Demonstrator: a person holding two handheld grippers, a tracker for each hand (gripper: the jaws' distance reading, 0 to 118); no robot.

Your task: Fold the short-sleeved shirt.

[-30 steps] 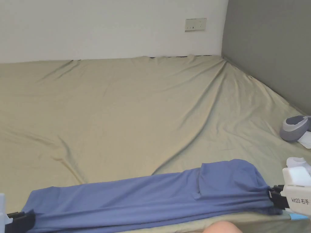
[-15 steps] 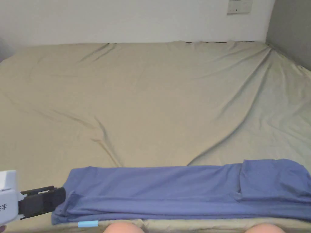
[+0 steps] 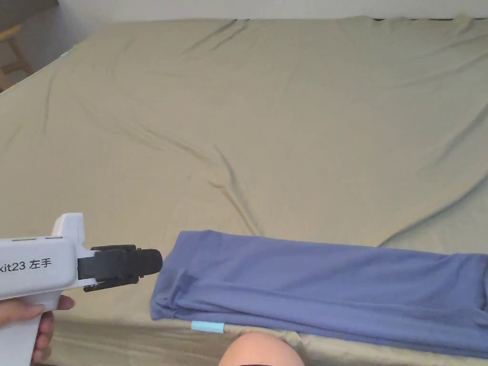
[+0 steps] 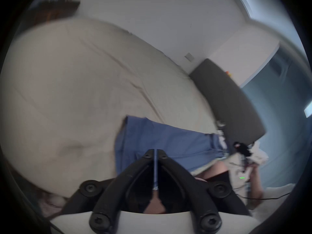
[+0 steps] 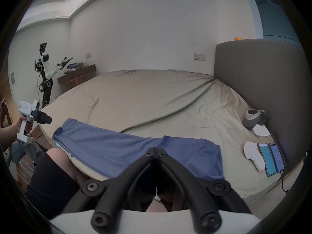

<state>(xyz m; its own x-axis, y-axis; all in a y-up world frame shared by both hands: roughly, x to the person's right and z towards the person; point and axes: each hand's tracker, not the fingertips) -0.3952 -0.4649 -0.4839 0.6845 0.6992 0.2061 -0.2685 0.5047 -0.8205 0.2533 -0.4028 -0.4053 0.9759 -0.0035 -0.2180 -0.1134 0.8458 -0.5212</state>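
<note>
The blue short-sleeved shirt (image 3: 324, 288) lies folded into a long narrow strip along the near edge of the bed (image 3: 267, 119), also seen as the shirt (image 5: 135, 146) and the shirt (image 4: 168, 141). My left gripper (image 3: 155, 263) hovers just left of the shirt's left end, jaws shut on nothing, a small gap from the cloth. It appears again, as the left gripper (image 5: 48, 119), held in a hand. My right gripper (image 5: 156, 149) is shut with nothing in it, near the bed's front edge, pointing over the shirt's right half, which lies flat.
A knee (image 3: 259, 350) and a blue tape mark (image 3: 207, 327) sit at the bed's near edge. Two phones (image 5: 271, 158), a white sock (image 5: 253, 155) and a grey item (image 5: 252, 119) lie by the grey headboard (image 5: 270, 85). A robot (image 5: 44, 73) stands beyond the bed.
The head camera has swung left and down. My left gripper has come off the shirt's left end and now hangs slightly left of it. The shirt lies still.
</note>
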